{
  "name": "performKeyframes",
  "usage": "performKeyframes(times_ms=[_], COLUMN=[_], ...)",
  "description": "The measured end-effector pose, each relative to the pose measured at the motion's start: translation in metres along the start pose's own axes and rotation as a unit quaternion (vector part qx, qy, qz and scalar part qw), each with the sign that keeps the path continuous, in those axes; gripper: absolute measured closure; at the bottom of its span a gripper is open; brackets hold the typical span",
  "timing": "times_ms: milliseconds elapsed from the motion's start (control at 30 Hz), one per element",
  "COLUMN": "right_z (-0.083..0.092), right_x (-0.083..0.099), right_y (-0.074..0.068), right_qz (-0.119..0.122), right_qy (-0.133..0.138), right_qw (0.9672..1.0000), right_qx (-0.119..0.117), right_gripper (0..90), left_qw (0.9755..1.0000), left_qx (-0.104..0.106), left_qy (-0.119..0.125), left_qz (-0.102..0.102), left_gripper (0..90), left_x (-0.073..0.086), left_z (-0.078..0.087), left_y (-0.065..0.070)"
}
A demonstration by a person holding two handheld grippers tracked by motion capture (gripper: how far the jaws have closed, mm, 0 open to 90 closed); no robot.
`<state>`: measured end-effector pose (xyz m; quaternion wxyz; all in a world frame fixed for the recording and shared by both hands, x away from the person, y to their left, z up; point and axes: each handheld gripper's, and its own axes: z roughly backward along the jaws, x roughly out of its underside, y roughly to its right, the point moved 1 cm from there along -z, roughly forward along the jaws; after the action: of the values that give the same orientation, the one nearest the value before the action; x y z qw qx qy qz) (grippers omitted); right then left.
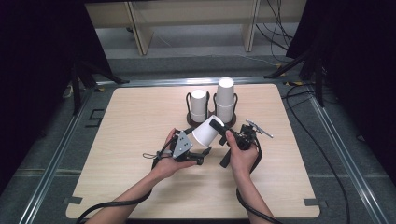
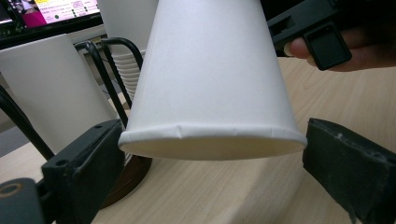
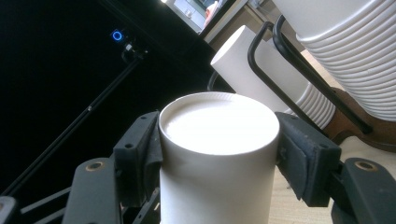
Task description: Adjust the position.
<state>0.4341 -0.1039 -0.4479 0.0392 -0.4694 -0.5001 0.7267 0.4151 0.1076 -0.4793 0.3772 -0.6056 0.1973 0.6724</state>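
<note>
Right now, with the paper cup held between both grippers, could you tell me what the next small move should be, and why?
Probably close the left gripper onto the cup's rim. The right gripper is clamped on the cup's closed base, while the left jaws flank the open rim, one side apparently touching and the other with a small gap, so that end looks ungripped.

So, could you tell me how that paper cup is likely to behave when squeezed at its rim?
The paper cup looks thin-walled, so its open rim would probably dent. It seems light. The right gripper clamps its stiffer closed end; the left gripper flanks the rim.
</note>
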Motion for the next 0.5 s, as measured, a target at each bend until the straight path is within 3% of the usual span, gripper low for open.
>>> performKeyframes(times_ms=[200, 333, 367, 400, 433, 500], right_z=[0.0012, 0.0018, 0.0022, 0.0024, 0.0026, 0.0031], right_x=[0.0004, 0.0006, 0.001, 0.0008, 0.0002, -0.0002], right_y=[0.0002, 0.0021, -0.0009, -0.0011, 0.0021, 0.0027], right_qz=[-0.006, -0.002, -0.031, -0.033, -0.002, 0.001], right_qy=[-0.002, -0.001, -0.006, -0.006, -0.002, -0.001], right_qw=[0.9999, 1.0, 0.9995, 0.9994, 1.0, 1.0], right_qx=[-0.008, 0.003, 0.005, 0.004, 0.003, 0.001], right_gripper=[35.2, 35.2, 35.2, 35.2, 35.2, 35.2], left_qw=[1.0, 1.0, 1.0, 1.0, 1.0, 1.0], left_qx=[0.001, -0.002, -0.002, -0.002, -0.002, -0.002], left_qy=[0.005, 0.008, 0.007, 0.007, 0.007, 0.006], left_qz=[0.0, 0.001, 0.0, -0.002, -0.002, -0.004], left_gripper=[7.8, 10.7, 11.2, 11.8, 12.5, 13.6], left_x=[0.0004, 0.0016, 0.0017, 0.0017, 0.0017, 0.0016], left_z=[-0.0012, -0.002, -0.0019, -0.0019, -0.0019, -0.002], left_y=[-0.0001, 0.001, 0.001, 0.0011, 0.0012, 0.0013])
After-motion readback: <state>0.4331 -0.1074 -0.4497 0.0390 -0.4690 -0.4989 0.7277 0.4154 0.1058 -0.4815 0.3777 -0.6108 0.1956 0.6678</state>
